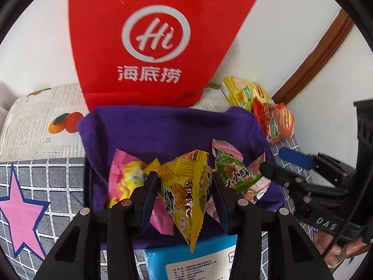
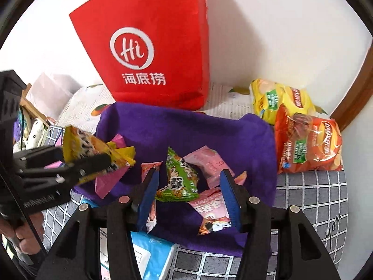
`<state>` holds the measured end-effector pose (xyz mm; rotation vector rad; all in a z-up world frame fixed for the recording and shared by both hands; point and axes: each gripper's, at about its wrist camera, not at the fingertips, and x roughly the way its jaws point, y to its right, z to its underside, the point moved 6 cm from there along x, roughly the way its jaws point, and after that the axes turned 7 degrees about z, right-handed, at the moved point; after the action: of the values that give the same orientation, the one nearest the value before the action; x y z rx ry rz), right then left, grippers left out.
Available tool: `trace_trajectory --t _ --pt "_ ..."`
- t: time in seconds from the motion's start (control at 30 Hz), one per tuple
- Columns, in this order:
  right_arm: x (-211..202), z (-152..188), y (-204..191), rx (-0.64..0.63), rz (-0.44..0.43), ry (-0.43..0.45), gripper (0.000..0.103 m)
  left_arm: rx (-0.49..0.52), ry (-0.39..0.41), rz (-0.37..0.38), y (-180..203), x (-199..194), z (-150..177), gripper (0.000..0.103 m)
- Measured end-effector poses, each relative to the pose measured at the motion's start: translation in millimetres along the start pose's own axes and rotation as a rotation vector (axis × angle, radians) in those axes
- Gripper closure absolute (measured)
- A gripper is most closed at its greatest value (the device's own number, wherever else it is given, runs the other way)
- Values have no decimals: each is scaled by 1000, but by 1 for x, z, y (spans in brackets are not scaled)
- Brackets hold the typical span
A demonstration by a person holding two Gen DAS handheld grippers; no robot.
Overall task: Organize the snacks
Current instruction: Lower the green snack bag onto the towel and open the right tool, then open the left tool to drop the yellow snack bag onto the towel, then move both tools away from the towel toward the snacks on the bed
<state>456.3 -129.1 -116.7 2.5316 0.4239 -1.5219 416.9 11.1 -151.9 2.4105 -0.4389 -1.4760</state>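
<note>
Snacks are lying in a loose heap on a purple cloth (image 2: 233, 135) that is draping over a container on the grey checked bedcover (image 2: 314, 198). The left gripper (image 1: 181, 186) is pinching a yellow triangular snack packet (image 1: 186, 193) between its pads, holding it clear above the cloth, with the packet's tail hanging down toward the near edge. The right gripper (image 2: 188, 193) is standing part-way open with nothing in its grasp; a green snack packet (image 2: 179, 179) is lying on the pile between its blue pads (image 2: 229, 196), which are not pressing on it. Pink packets (image 2: 209, 163) are lying under and around the green one.

Far behind the cloth a red paper bag (image 2: 151, 46) is standing upright against the white wall, closing off that side. At the right, a yellow crisp bag (image 2: 279, 98) and an orange crisp bag (image 2: 307, 147) are resting just beside the cloth's edge. Near the cloth's near edge a blue tissue pack (image 2: 153, 254) is lying. The bedcover at the near right is lying open.

Both grippers are pointing steeply downward over the heap, side by side, the left one at the cloth's left. A hand (image 1: 338, 249) is gripping the right tool's handle.
</note>
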Motion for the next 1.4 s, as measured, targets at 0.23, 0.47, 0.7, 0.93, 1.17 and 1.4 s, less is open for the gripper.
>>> trace_trajectory --t 0.23,0.47,0.7,0.93,1.17,1.4 --pt "-1 1 9 24 7 0 49 10 -44 2 5 12 7 60" --pt "-1 1 9 22 17 2 49 1 -64 -2 4 15 7 60" --pt "3 2 3 2 30 -6 49 -9 -91 -2 1 19 9 60" --pt "2 3 -1 -15 34 0 49 -10 -79 13 1 12 8 59" --pt "-5 3 0 -10 41 21 49 -3 -49 24 3 0 4 57" --pt "-20 -1 -13 -9 62 69 49 13 4 37 5 -18 -1 53"
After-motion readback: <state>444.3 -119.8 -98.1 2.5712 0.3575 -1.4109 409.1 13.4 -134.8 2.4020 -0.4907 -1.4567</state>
